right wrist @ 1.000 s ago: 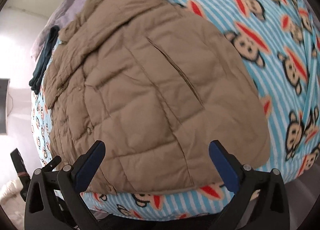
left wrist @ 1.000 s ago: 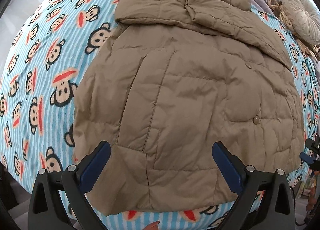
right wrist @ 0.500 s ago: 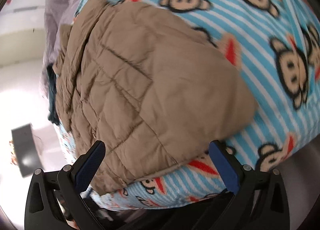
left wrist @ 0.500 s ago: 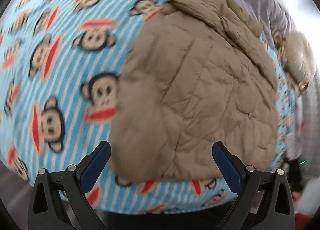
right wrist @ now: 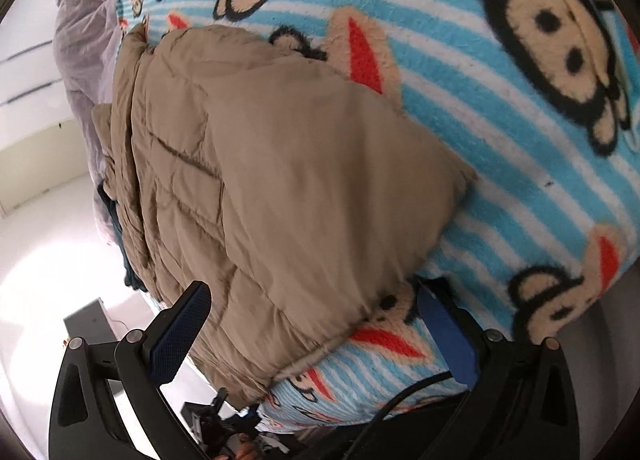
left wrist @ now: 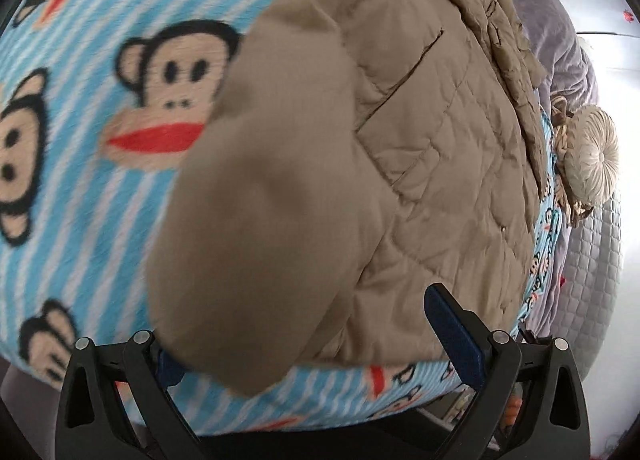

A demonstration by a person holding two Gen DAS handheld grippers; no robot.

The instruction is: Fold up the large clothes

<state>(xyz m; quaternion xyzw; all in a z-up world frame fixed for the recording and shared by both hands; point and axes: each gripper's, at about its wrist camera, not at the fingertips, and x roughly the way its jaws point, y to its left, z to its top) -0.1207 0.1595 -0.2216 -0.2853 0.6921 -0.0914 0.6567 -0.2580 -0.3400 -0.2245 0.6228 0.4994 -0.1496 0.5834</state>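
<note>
Jacket [left wrist: 360, 148] hem corners sit between both sets of fingers: left gripper [left wrist: 316, 344] wide, one finger under the tan corner; right gripper [right wrist: 312, 336] wide, straddling the other hem corner. Neither has closed. Jacket lies flat on the monkey-print blanket [left wrist: 100, 140] on the bed. Risk: puffy slick fabric slips, or fingers pinch blanket too.

The quilted jacket [left wrist: 400, 164] is plain tan-brown. The blanket [left wrist: 80, 164] under it has light blue and white stripes printed with monkey faces in black, beige and red. At the far right lie a grey-lilac quilt [left wrist: 560, 32] and a round cream cushion [left wrist: 592, 156]. The gripper pads [right wrist: 180, 336] are dark blue on black frames.
</note>
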